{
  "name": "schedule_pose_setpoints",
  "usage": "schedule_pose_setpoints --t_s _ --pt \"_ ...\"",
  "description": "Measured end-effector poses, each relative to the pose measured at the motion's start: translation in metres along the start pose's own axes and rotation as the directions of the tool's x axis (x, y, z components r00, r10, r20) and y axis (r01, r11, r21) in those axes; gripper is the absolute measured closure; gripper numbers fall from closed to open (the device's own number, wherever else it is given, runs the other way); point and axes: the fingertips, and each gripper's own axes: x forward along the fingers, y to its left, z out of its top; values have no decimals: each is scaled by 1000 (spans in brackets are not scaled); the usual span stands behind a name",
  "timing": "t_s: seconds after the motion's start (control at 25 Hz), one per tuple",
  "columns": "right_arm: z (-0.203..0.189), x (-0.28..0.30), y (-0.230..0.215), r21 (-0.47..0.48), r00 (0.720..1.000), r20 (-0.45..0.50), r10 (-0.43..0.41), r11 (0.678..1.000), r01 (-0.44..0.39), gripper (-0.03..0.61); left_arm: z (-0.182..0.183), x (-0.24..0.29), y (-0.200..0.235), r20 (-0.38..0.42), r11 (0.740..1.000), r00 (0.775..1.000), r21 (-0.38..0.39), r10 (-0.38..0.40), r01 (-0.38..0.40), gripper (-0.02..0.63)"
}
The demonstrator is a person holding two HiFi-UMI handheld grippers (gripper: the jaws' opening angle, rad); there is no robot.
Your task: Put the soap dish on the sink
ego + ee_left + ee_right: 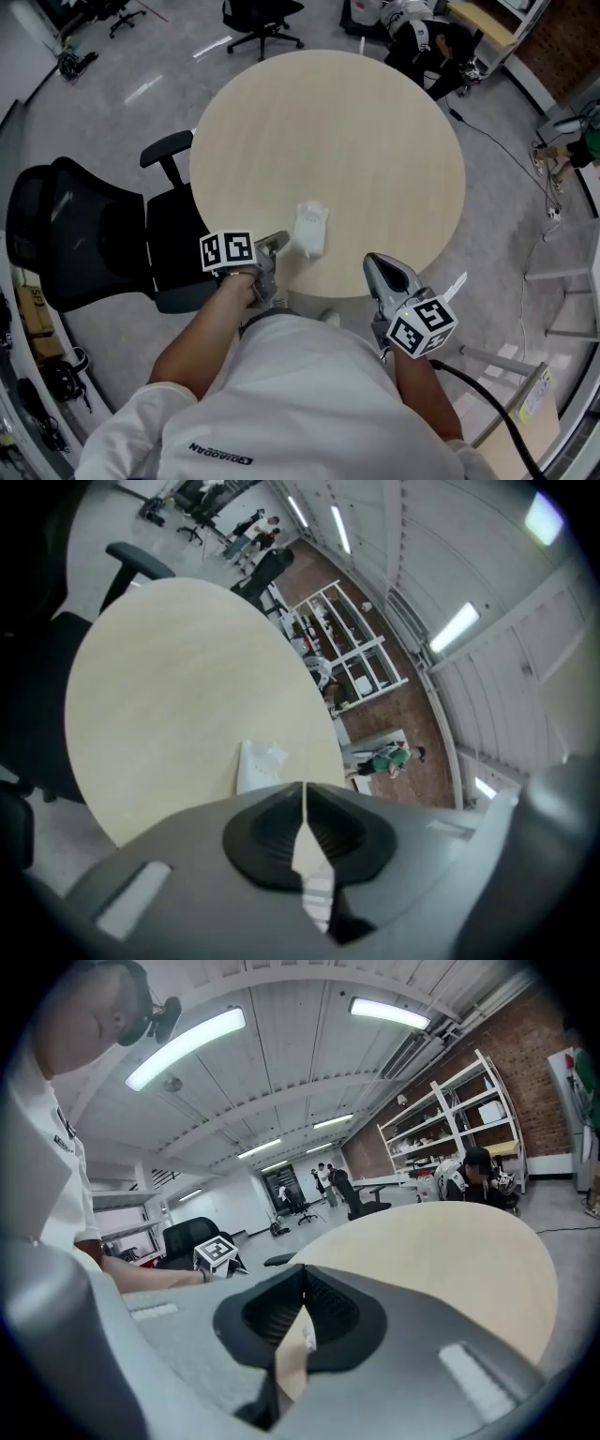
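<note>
The left gripper [279, 241] is held with its jaws closed together on nothing; the right gripper [375, 262] is likewise closed and empty; the white soap dish [311, 228] is seen lying on the round table [356, 131], just beyond the left jaws.

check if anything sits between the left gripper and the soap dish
Nothing visible does. The left gripper is at the near edge of the table, and the soap dish lies just beyond its tips on bare tabletop. No sink shows in any view, so that path cannot be judged.
</note>
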Motion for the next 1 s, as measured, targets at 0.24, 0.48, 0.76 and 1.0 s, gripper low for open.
schedule_pose_setpoints --t_s 0.24,0.48,0.76,1.0 --pt "-8 -13 7 -16 999 -7 44 999 -44 577 2 -36 -29 111 992 994 128 -6 -8 611" --pt "-15 -26 16 -26 993 -8 117 993 -117 577 -15 -62 -65 183 943 983 325 14 -74 611" --pt "-16 -33 19 -70 986 -11 165 984 -165 577 -30 -80 -93 253 905 968 412 3 -111 611" --pt "-15 -36 23 -83 991 7 131 988 -130 577 -13 -96 -92 285 866 958 476 15 -155 611"
